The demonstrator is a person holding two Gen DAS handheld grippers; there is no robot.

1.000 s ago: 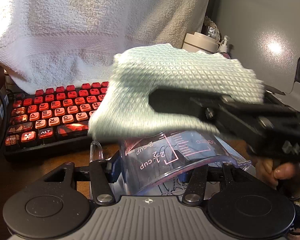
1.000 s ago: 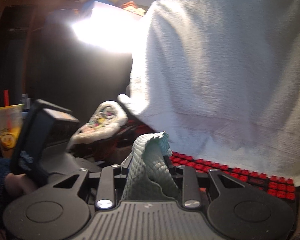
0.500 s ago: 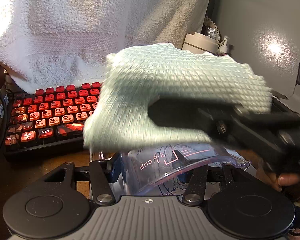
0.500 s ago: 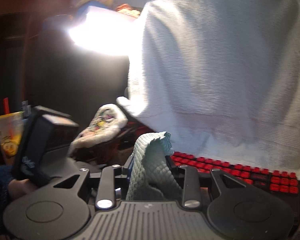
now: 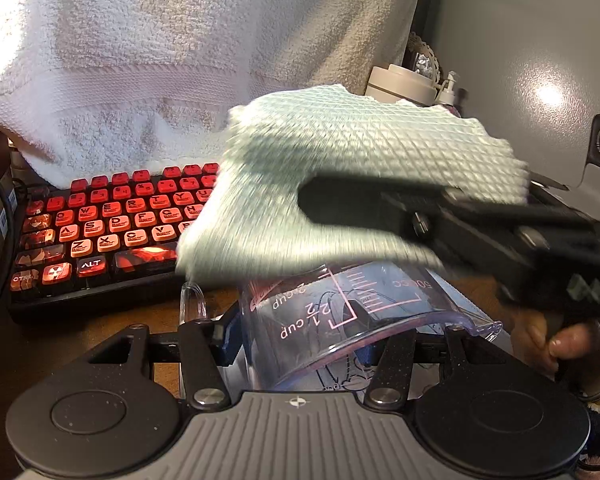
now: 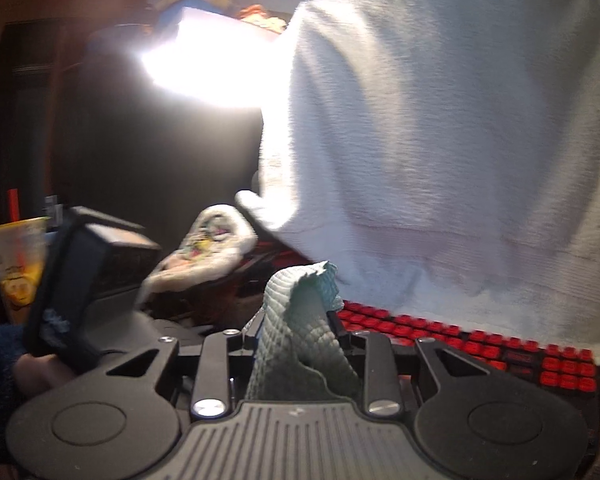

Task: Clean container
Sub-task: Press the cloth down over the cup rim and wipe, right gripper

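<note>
The left tongs (image 5: 300,344) are gripping the clear measuring cup (image 5: 340,316), while the right tongs (image 6: 296,332) are pinching a pale green cloth (image 5: 340,184) just above it.

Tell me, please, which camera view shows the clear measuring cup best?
The left wrist view. There the measuring cup lies between the fingers of the left gripper, its pink markings readable, with the green cloth above it. The right wrist view shows nothing of the cup; only the cloth in the right gripper.
</note>
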